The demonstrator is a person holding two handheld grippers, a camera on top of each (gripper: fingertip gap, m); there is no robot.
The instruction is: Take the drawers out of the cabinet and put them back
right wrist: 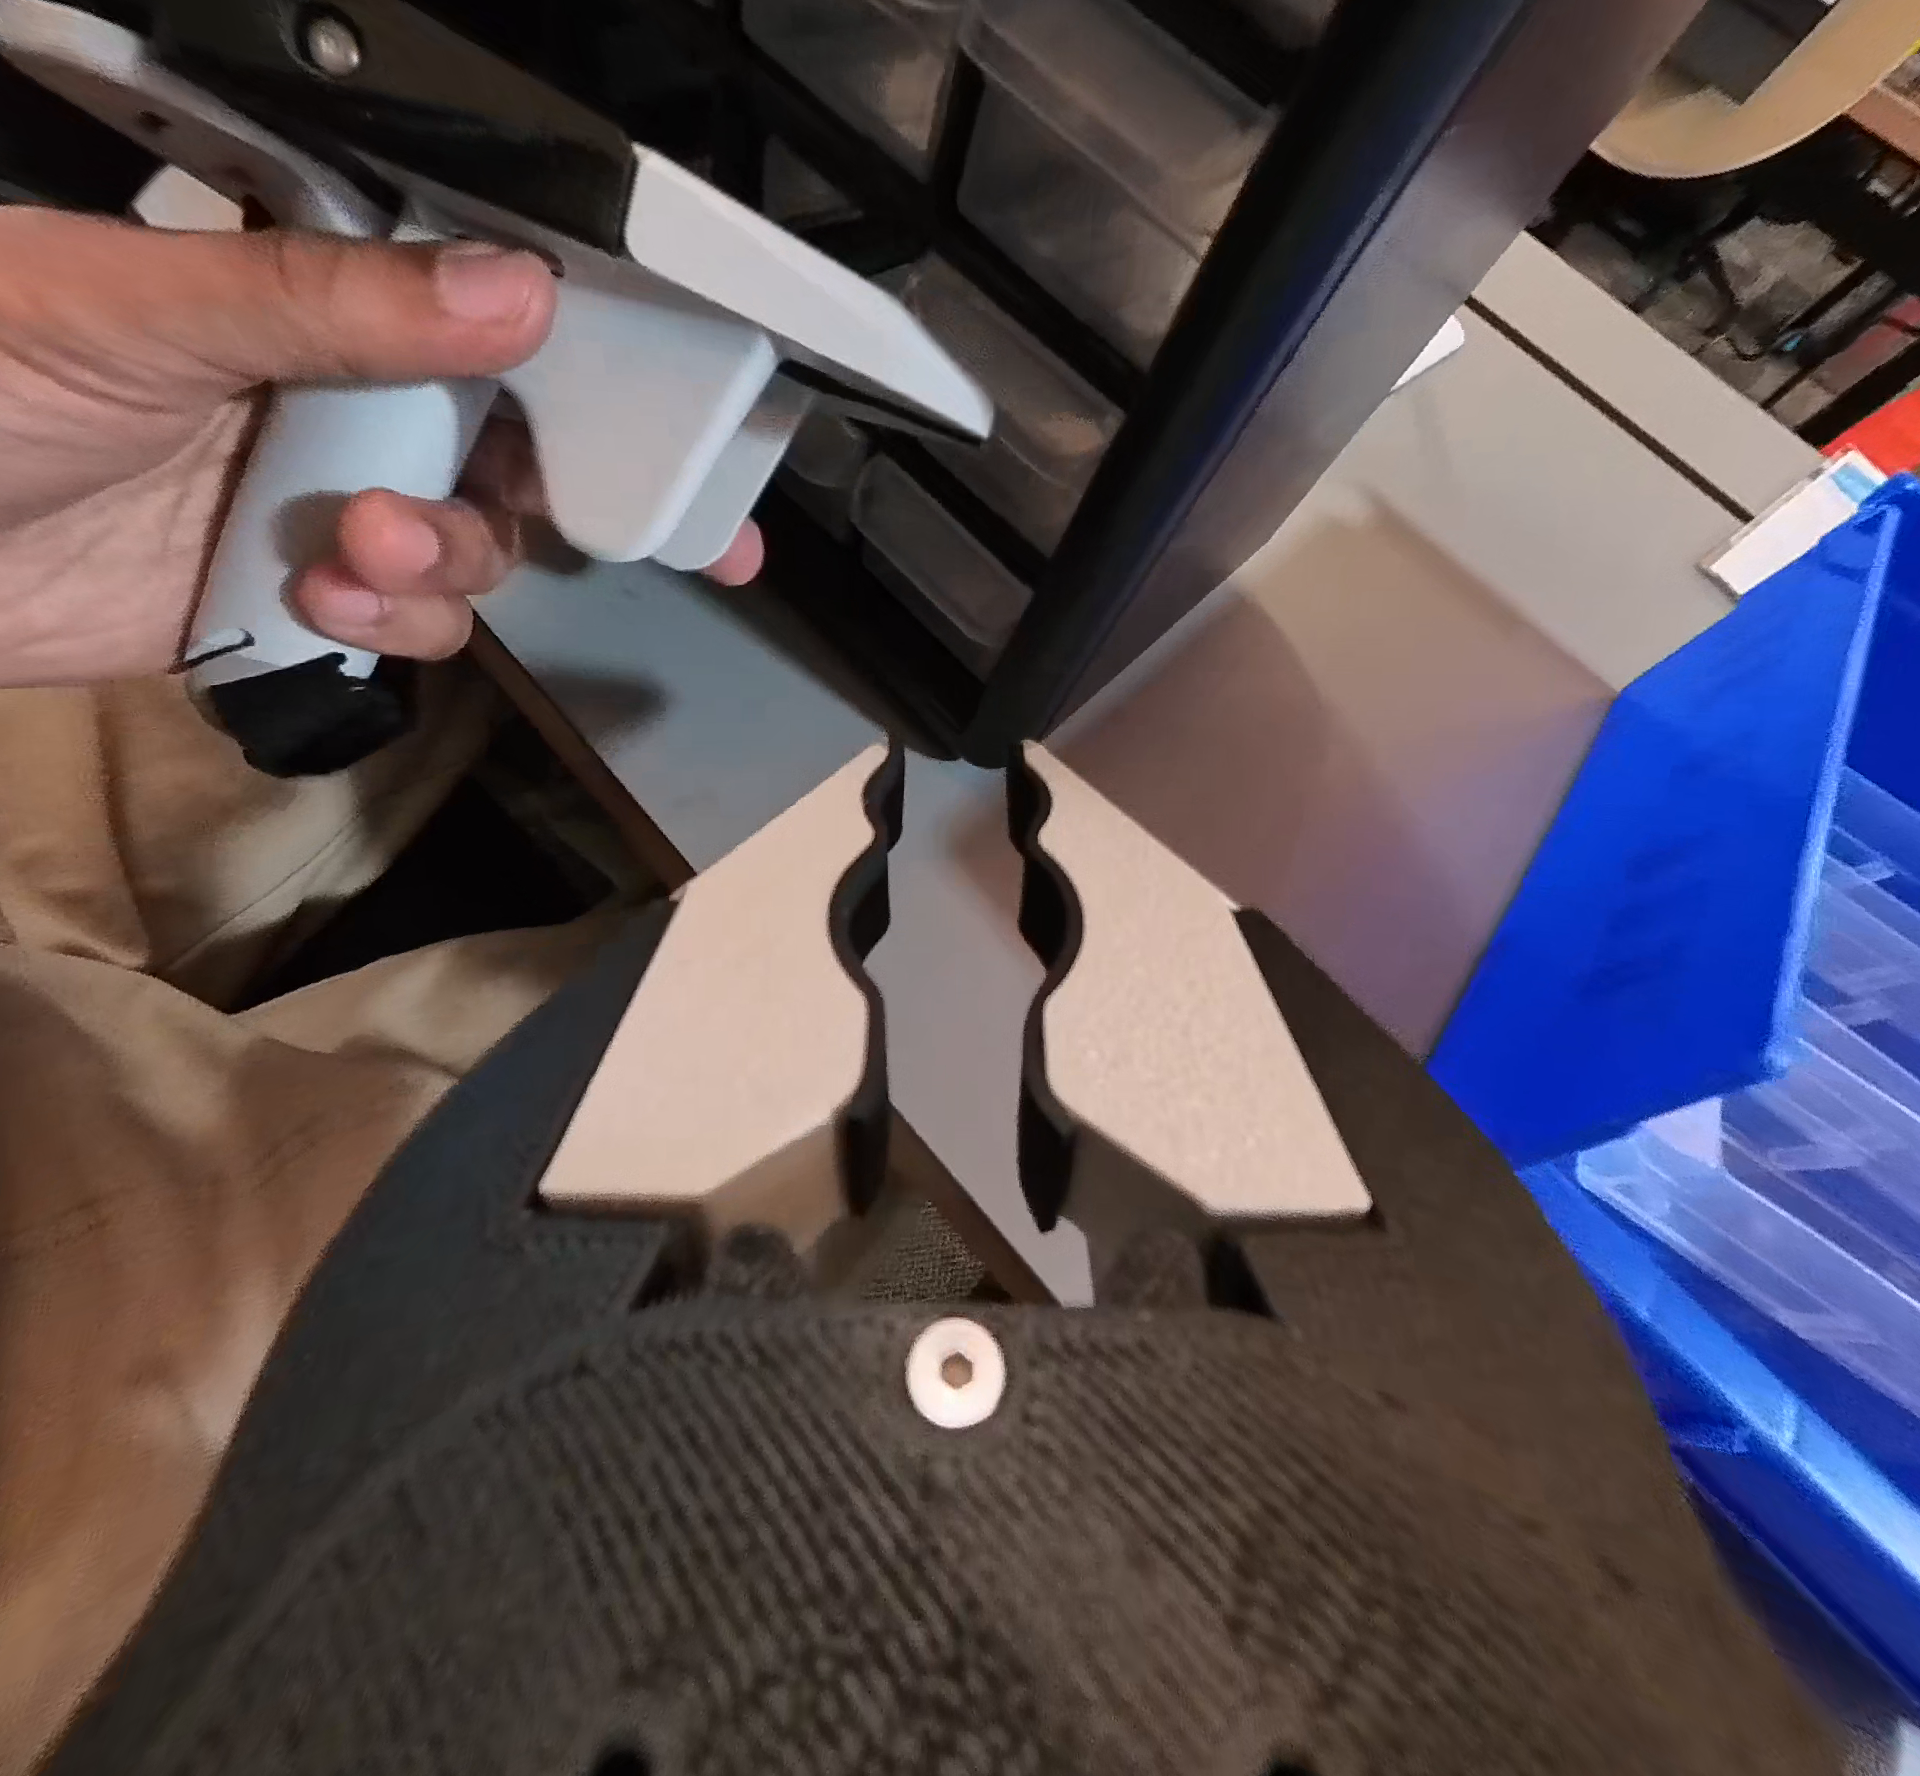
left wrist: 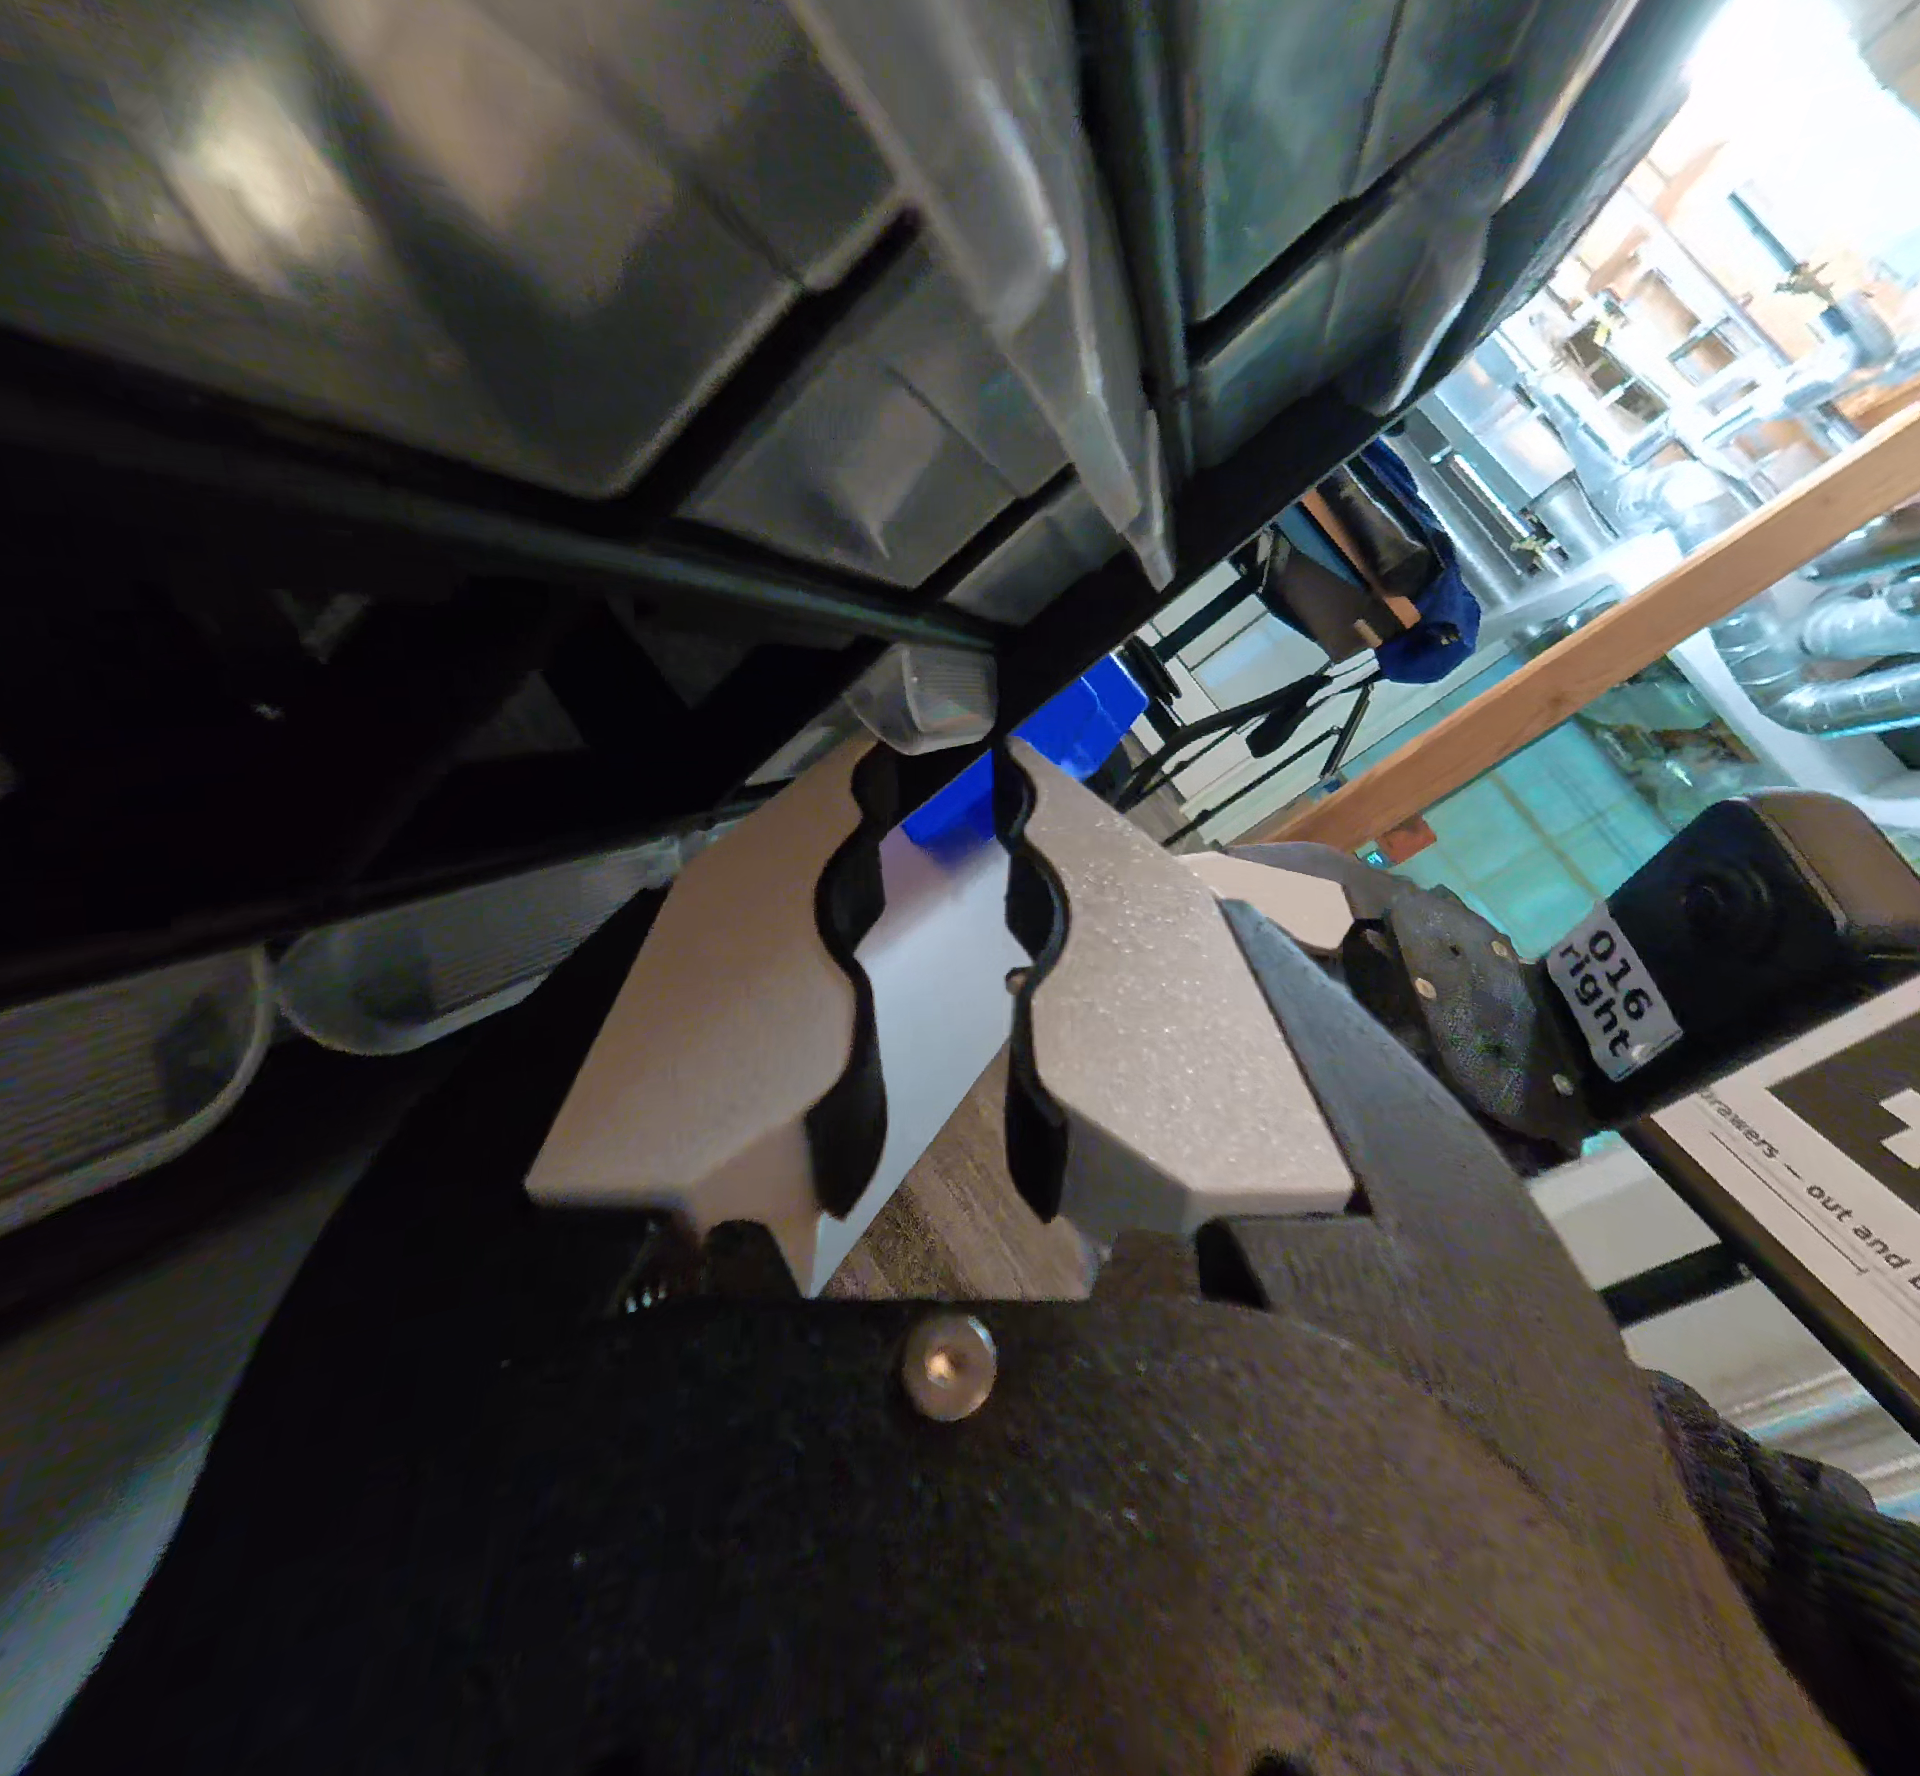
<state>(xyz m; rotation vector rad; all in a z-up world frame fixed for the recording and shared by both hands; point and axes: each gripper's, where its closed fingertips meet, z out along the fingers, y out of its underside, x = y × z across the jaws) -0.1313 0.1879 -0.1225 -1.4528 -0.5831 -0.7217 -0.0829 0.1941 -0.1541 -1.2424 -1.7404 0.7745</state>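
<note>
The left gripper (left wrist: 940, 770) stands narrowly parted and empty, its tips just under a clear drawer's handle (left wrist: 925, 692). The right gripper (right wrist: 951, 770), likewise slightly parted and empty, sits at the black cabinet's (right wrist: 1226, 438) lower corner (drawers blurred). A blue bin (right wrist: 1704, 874) is cut off beside it. Labels carry writing.

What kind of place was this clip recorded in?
Probably a workshop or lab. A black parts cabinet of small clear drawers stands on a grey table beside a blue storage bin, and shelving and silver ducts fill the background.
</note>
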